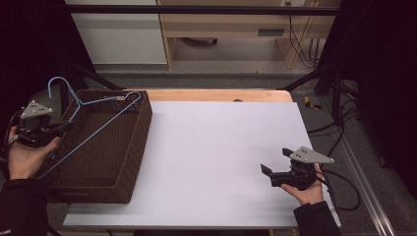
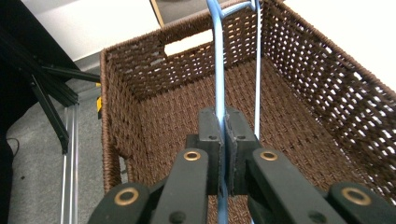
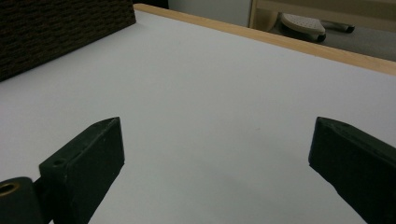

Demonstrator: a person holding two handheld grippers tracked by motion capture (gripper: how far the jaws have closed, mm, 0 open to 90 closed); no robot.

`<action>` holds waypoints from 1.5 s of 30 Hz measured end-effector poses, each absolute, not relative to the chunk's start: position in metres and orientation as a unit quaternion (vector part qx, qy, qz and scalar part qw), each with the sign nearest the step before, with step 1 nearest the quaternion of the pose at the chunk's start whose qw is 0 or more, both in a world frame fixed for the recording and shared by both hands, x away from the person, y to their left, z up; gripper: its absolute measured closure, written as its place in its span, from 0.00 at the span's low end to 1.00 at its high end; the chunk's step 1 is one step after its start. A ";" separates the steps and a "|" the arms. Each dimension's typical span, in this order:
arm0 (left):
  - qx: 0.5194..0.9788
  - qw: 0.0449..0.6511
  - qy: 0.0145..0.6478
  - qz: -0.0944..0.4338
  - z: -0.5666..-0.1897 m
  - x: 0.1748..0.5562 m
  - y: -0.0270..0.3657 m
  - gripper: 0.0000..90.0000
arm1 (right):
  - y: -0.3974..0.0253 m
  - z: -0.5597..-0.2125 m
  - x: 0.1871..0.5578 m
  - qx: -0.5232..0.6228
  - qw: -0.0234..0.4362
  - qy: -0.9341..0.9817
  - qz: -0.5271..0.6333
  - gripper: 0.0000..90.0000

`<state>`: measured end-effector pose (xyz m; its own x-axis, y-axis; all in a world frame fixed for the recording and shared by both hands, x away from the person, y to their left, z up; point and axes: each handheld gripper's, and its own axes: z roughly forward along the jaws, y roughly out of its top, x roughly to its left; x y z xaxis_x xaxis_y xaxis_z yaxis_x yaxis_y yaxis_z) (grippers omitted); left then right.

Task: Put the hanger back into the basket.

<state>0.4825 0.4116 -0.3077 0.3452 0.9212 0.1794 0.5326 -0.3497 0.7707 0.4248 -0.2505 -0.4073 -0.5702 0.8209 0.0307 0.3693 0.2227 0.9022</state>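
Observation:
A light blue wire hanger (image 1: pixel 93 123) lies tilted across the brown wicker basket (image 1: pixel 129 162) at the table's left, its hook rising past the basket's far left corner. My left gripper (image 1: pixel 63 129) is at the basket's left rim, shut on the hanger's wire; in the left gripper view the wire (image 2: pixel 218 70) runs up from between the closed jaws over the basket's woven floor (image 2: pixel 289 126). My right gripper (image 1: pixel 273 164) hovers low over the white table top at the right, open, with nothing between its fingers (image 3: pixel 88 163).
The white table top (image 1: pixel 216 147) spreads between the basket and the right gripper, with a wooden edge (image 1: pixel 221 95) at the back. Black cables (image 1: pixel 339 132) hang off the right side. Light cabinets stand on the floor behind. A dark frame bar crosses the top.

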 end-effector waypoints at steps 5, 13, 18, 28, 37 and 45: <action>0.765 0.304 0.479 0.305 -0.323 0.487 0.407 0.97 | -0.251 -0.407 0.425 0.399 0.236 0.745 0.479 0.04; 0.774 0.294 0.484 0.282 -0.352 0.495 0.398 0.97 | -0.251 -0.407 0.425 0.399 0.236 0.746 0.479 0.04; 0.779 0.275 0.493 0.272 -0.363 0.498 0.396 0.96 | -0.251 -0.407 0.425 0.400 0.236 0.746 0.478 0.04; 0.780 0.270 0.501 0.261 -0.364 0.490 0.397 0.90 | -0.251 -0.407 0.425 0.400 0.236 0.745 0.479 0.04; 0.761 0.340 0.479 0.275 -0.346 0.468 0.385 0.70 | -0.251 -0.407 0.425 0.397 0.236 0.745 0.481 0.04; 0.745 0.422 0.437 0.276 -0.331 0.450 0.357 0.43 | -0.252 -0.406 0.424 0.399 0.234 0.741 0.487 0.04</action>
<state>0.4498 0.3569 -0.3308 0.4650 0.8843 0.0420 0.4186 -0.2615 0.8697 0.4240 -0.2521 -0.4062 -0.5727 0.8187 0.0414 0.3637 0.2084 0.9079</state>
